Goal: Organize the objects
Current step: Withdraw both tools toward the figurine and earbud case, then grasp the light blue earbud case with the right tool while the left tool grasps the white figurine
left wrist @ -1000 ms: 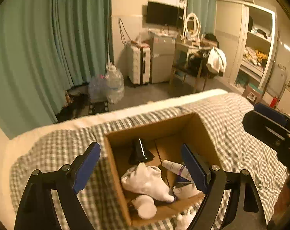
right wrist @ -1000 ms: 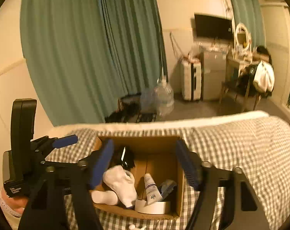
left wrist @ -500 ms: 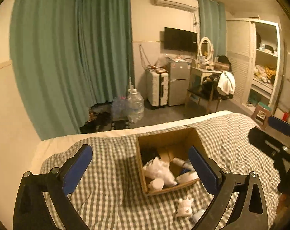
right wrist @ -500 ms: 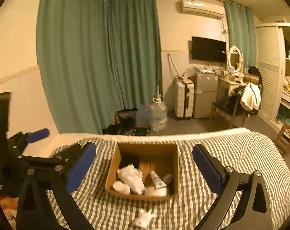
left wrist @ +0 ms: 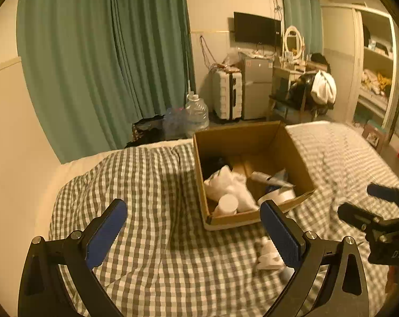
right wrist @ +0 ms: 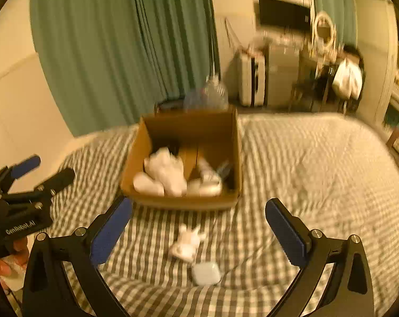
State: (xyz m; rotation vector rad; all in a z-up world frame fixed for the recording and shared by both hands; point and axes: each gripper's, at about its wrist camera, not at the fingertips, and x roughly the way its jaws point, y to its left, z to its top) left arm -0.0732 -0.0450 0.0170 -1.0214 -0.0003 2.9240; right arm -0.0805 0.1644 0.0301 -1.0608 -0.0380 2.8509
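1. Two views to go through, left wrist first. I'm looking at the cardboard box (left wrist: 252, 174) sitting on the checked bedspread (left wrist: 151, 185), and it's already holding a fair bit: a white bundle of cloth (left wrist: 227, 182), a white round-topped container (left wrist: 227, 204), a tube (left wrist: 264, 177) and what looks like a roll of tape (left wrist: 278, 196). My left gripper (left wrist: 194, 232) is hanging wide apart with nothing between the pads, just bedspread underneath. A small white item (left wrist: 268, 253) is lying outside the box, just in front of its near wall and partly hidden behind my inner finger. The right gripper (left wrist: 371, 211) is poking in at the right edge.

2. Right wrist view is pretty blurry. My right gripper (right wrist: 199, 227) is spread fully too, pinching nothing; those jaws have just been opening. Between them on the bedspread I'm seeing the same small white item (right wrist: 186, 243) and, nearer to me, a pale blue-grey case (right wrist: 206, 273), both outside the box (right wrist: 183, 158). The left gripper (right wrist: 38, 169) is showing at the left edge.

3. So I'm guessing I'm mostly done: most stuff is boxed, and at least these two loose bits are still waiting to go in.
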